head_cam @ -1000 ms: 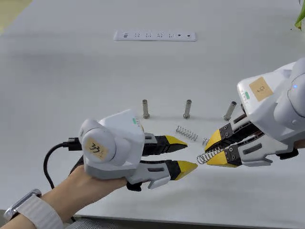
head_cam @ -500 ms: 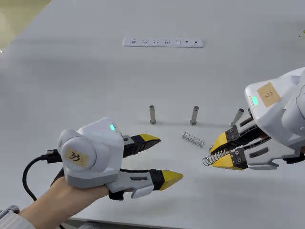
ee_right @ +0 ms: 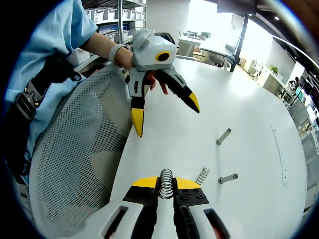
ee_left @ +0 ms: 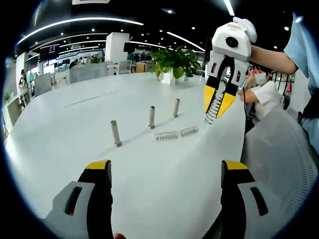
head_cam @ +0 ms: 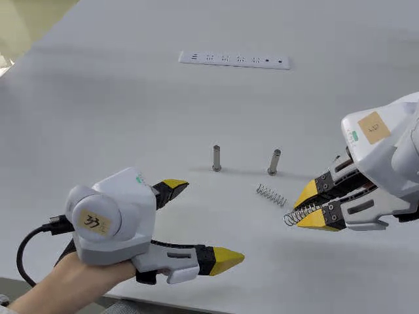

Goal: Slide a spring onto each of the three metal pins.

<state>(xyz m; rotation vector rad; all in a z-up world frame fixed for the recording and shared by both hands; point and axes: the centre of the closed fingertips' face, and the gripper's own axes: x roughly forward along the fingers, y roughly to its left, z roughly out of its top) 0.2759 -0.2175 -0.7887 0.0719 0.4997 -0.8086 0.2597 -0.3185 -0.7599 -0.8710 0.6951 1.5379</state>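
At 3 o'clock over the bench, right hand-held gripper clamps a spring at its tips. Left hand-held gripper, 8 o'clock, jaws wide, empty. Loose spring lies between them; first pin and second pin upright toward 12.

1 power strip on white table, far side | potted plant | mesh chair at table edge

Between left gripper and right gripper: bare table.
Obstacles: upright pins, loose spring just beside them.
Far side: power strip, well apart.
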